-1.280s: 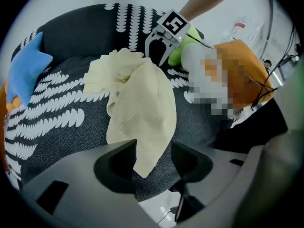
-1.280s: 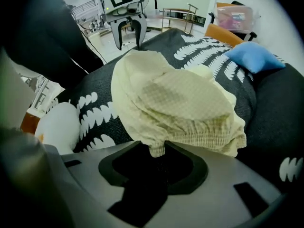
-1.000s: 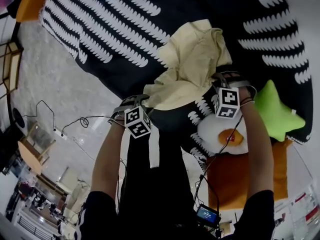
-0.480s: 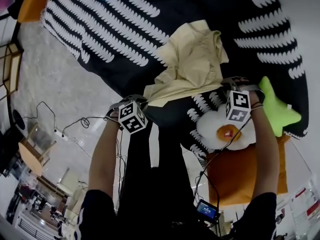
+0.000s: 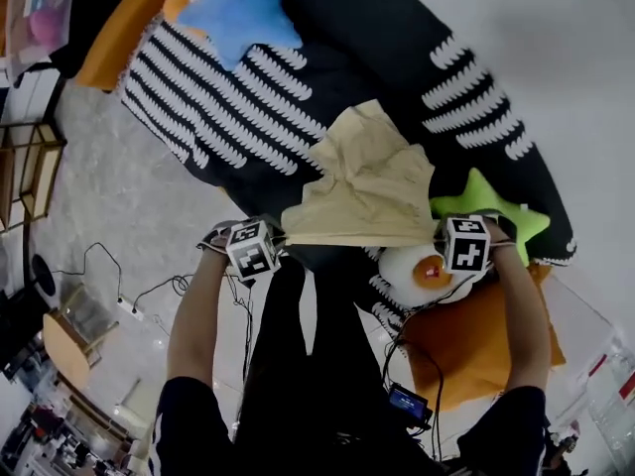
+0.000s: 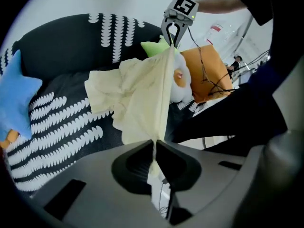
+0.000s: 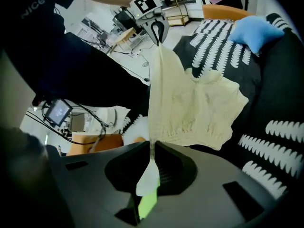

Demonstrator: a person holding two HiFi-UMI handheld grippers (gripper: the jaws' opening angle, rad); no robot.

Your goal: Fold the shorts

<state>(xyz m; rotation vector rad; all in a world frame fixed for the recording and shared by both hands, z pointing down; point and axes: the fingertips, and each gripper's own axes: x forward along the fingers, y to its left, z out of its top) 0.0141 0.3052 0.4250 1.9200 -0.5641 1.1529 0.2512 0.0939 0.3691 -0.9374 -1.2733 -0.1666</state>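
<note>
The pale yellow shorts (image 5: 369, 181) hang stretched between both grippers above the black sofa cover (image 5: 298, 97); their far part still rests crumpled on it. My left gripper (image 5: 276, 232) is shut on the near left corner of the taut edge. My right gripper (image 5: 443, 238) is shut on the near right corner. In the left gripper view the cloth (image 6: 137, 96) runs from my jaws (image 6: 154, 148) up to the right gripper (image 6: 173, 31). In the right gripper view the shorts (image 7: 194, 103) run from my jaws (image 7: 151, 148) up to the left gripper (image 7: 157, 33).
The sofa cover bears white patterned stripes. A blue star cushion (image 5: 236, 8) lies at the back, a green star cushion (image 5: 488, 204) and a fried-egg cushion (image 5: 419, 268) by my right hand, an orange cushion (image 5: 466, 337) below. Cables (image 5: 149, 288) trail on the floor.
Both grippers have risen with the shorts' near edge, which is now pulled straight between them. The shorts have lifted partly off the sofa.
</note>
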